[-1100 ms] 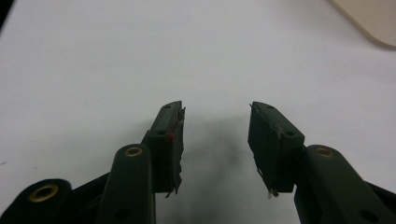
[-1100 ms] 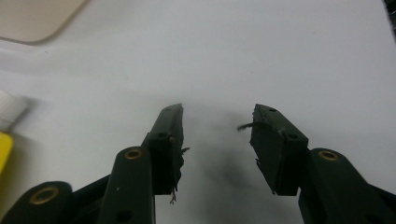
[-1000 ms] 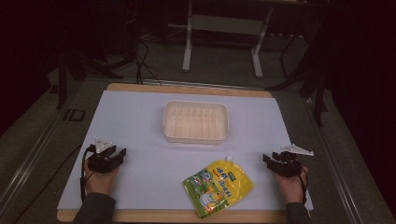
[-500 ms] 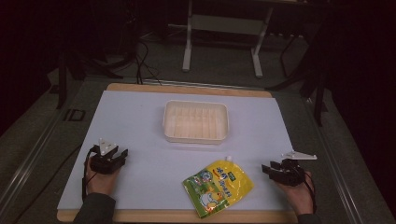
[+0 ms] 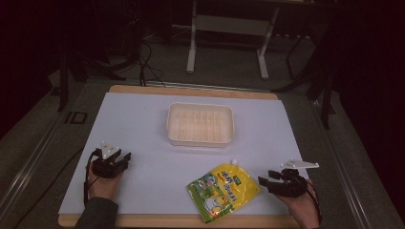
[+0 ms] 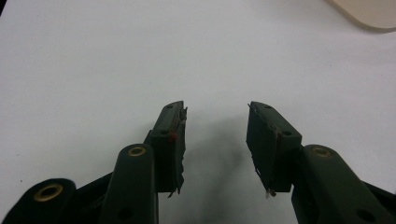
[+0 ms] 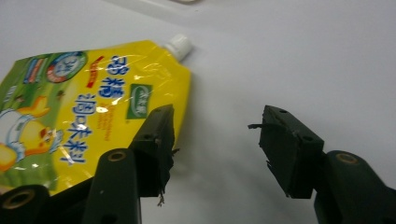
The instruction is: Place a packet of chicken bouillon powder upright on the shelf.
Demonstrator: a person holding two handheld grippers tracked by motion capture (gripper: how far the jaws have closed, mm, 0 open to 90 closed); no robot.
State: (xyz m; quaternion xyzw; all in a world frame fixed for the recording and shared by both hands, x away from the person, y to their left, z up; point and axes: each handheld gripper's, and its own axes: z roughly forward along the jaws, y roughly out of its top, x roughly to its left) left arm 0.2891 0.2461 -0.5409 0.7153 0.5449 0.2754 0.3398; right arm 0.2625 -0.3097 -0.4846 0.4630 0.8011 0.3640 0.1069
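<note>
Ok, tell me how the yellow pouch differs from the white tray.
The yellow pouch is flat, printed and bright with a white spout; the white tray is plain, rigid and open-topped with raised walls. The pouch lies askew near the table's front edge; the tray sits square, farther back. Both rest on the white table, untouched.

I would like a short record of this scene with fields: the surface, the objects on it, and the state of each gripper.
surface: white table mat on a wooden board
container: cream rectangular plastic tray, empty, at the middle of the mat
pouch: yellow and green spouted pouch, lying flat near the front edge, white cap toward the tray
left gripper: open, holding nothing, over bare mat
right gripper: open, holding nothing, just beside the pouch's edge
</note>
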